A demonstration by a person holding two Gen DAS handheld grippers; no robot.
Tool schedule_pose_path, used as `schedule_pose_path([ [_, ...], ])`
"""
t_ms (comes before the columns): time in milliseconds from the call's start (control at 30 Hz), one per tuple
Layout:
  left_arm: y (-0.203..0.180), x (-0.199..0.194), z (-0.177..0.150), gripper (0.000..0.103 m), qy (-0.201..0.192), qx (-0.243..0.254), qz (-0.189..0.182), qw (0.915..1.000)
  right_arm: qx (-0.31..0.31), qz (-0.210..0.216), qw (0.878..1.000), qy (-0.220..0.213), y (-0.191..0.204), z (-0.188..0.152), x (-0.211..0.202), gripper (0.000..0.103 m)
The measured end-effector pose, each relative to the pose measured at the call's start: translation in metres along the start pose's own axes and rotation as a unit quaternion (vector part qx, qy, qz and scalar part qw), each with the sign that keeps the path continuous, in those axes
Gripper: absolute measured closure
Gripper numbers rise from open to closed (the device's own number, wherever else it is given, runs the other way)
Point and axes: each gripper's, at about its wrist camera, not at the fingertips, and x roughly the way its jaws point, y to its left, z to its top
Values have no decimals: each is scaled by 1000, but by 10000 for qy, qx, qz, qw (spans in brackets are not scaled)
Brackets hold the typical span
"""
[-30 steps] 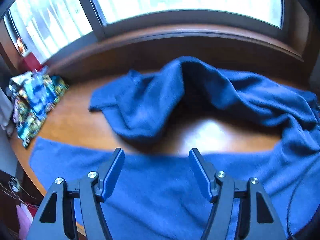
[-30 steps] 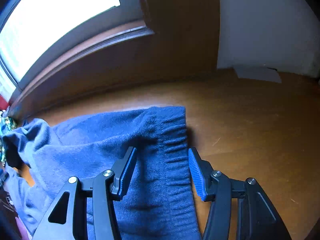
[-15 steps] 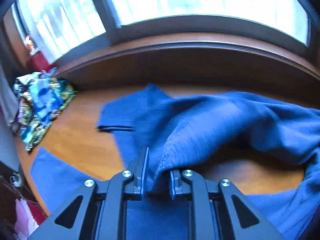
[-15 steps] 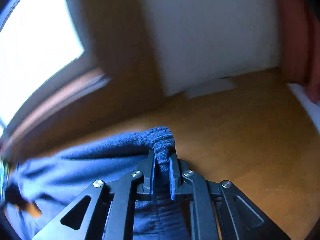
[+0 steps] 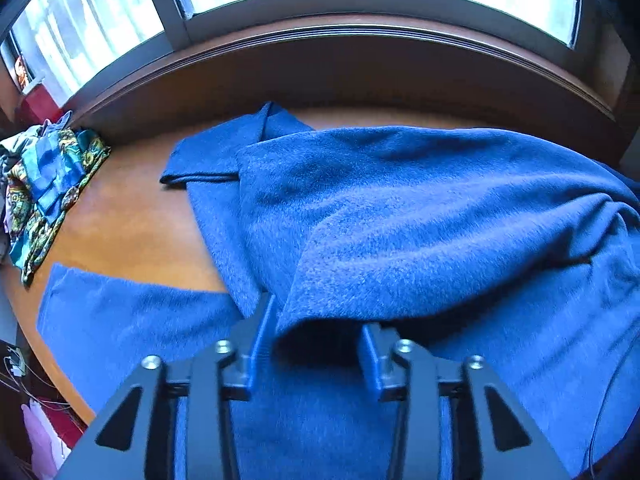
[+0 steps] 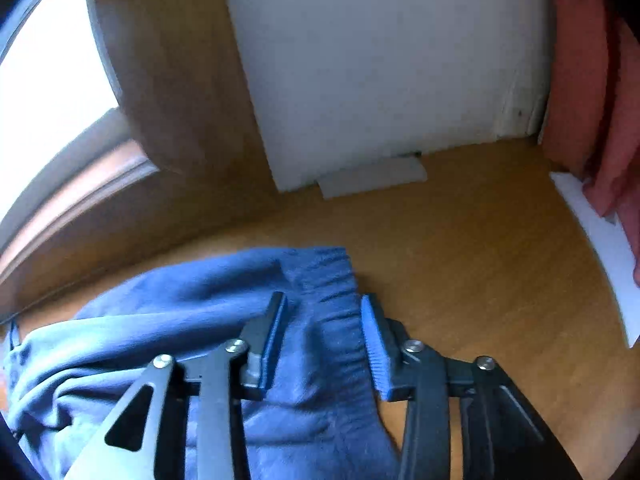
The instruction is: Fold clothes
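A blue knit sweater (image 5: 400, 216) lies on the wooden table (image 5: 132, 236), its far part doubled over toward the near part. My left gripper (image 5: 318, 328) is open at the near edge of that doubled layer; the fold's edge rests loosely between the fingers. In the right wrist view the sweater's ribbed hem (image 6: 328, 280) lies flat on the table (image 6: 480, 280). My right gripper (image 6: 324, 304) is open and straddles that hem without pinching it.
A pile of colourful patterned cloth (image 5: 44, 188) sits at the table's left edge, under the window sill (image 5: 340, 44). A grey paper (image 6: 372, 178) lies against the white wall. A white sheet (image 6: 596, 240) and a pinkish curtain (image 6: 580, 80) are at the right.
Both grippers shut on the sweater half a second ago and drew its far part over. Both now stand open, with the cloth let go and lying on the table.
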Motion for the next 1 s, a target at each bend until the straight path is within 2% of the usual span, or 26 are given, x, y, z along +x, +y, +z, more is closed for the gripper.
schedule_pose_path([
  [200, 17, -14, -15, 64, 110, -268, -120, 9995, -561, 697, 9959, -98, 40, -15, -43, 58],
  [300, 21, -23, -26, 64, 116, -271, -110, 9995, -803, 1179, 9897, 85, 67, -36, -48, 58],
  [367, 19, -33, -36, 64, 120, -257, -83, 9996, -956, 1390, 9854, 243, 89, -54, -58, 57],
  [467, 25, -38, -43, 64, 102, -259, -239, 9993, -1119, 1606, 9795, 469, 119, -81, -70, 57],
  [633, 48, -37, -47, 64, -1, -117, -557, 9984, -1194, 1694, 9762, 643, 162, -126, -96, 57],
  [833, 97, -42, -53, 64, -100, 226, -732, 9970, -844, 1729, 9775, 868, 216, -163, -111, 57],
  [933, 124, -41, -59, 52, -127, 342, -736, 9966, -795, 1864, 9753, 875, 250, -181, -122, 57],
  [1000, 142, -39, -62, 52, -158, 395, -818, 9957, -804, 1950, 9739, 834, 272, -193, -129, 57],
])
